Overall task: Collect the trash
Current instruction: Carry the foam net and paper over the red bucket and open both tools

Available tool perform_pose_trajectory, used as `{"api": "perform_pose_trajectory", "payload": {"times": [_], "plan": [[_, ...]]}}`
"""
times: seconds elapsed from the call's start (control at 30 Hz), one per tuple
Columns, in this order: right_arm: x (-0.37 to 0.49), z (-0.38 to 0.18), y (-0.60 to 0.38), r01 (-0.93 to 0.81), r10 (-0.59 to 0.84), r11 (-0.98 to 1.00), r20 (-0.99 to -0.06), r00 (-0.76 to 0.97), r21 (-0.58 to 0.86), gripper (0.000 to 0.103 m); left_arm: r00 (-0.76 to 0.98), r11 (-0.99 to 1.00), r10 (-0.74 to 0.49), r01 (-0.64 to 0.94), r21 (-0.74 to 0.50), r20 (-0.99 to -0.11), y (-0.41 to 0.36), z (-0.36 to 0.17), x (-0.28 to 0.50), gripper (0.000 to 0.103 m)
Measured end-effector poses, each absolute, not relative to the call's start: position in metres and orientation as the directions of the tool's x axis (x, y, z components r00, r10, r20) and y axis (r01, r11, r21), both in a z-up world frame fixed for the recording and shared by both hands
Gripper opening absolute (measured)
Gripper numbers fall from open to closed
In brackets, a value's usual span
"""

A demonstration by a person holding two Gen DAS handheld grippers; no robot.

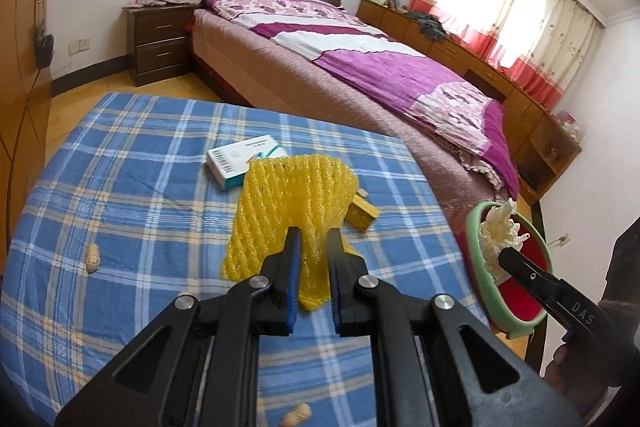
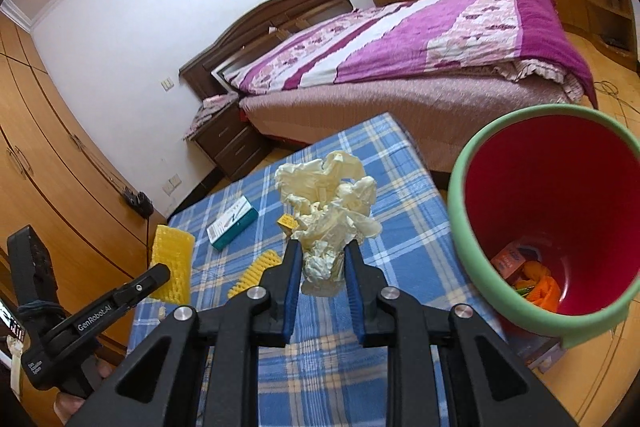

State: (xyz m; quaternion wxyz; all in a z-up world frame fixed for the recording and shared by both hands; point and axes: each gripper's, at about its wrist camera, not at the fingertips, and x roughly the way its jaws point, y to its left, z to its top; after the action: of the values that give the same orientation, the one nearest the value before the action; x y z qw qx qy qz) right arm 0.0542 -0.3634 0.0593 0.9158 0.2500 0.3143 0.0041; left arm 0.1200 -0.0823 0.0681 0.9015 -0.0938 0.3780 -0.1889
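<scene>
1. Left gripper (image 1: pixel 313 233) clenched on the yellow foam net (image 1: pixel 294 195), pinching its lower edge; the net hangs above the checked table (image 1: pixel 120 155).
2. Right gripper (image 2: pixel 322 245) grasps a crumpled tissue (image 2: pixel 328 199) by its lower stem, held near the bin (image 2: pixel 460 211); the bin stands just beside the table edge.
3. Net: judged very light, springy, compressible; a pinch through a doubled fold should hold, grip anywhere.
4. Tissue: judged weightless, soft, tears rather than slips; take the dense core.
5. Left on table: box (image 1: pixel 244 161), peanut (image 1: pixel 93 258), small yellow block (image 1: pixel 362 213). Box judged stiff, smooth; grip across its narrow sides.
</scene>
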Motion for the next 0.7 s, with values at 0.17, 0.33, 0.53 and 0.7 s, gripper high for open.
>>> {"api": "perform_pose_trajectory", "payload": {"times": [0.17,0.33,0.53,0.7], "plan": [[0.030,0.070,-0.374,0.163,0.140,0.867,-0.544,0.828,0.471,0.024,0.637,0.896,-0.444,0.319,-0.309,-0.630,-0.098,0.079,0.105,0.012],[0.010,0.077,-0.391,0.190,0.108,0.853,-0.521,0.847,0.486,0.024,0.623,0.880,-0.473,0.364,-0.305,-0.623,-0.115,0.086,0.093,0.012],[-0.012,0.079,-0.414,0.228,0.068,0.832,-0.501,0.862,0.506,0.024,0.597,0.859,-0.504,0.420,-0.292,-0.624,-0.144,0.092,0.080,0.012],[-0.029,0.075,-0.434,0.269,0.032,0.808,-0.495,0.868,0.524,0.024,0.568,0.836,-0.528,0.478,-0.270,-0.631,-0.174,0.096,0.072,0.012]]}}
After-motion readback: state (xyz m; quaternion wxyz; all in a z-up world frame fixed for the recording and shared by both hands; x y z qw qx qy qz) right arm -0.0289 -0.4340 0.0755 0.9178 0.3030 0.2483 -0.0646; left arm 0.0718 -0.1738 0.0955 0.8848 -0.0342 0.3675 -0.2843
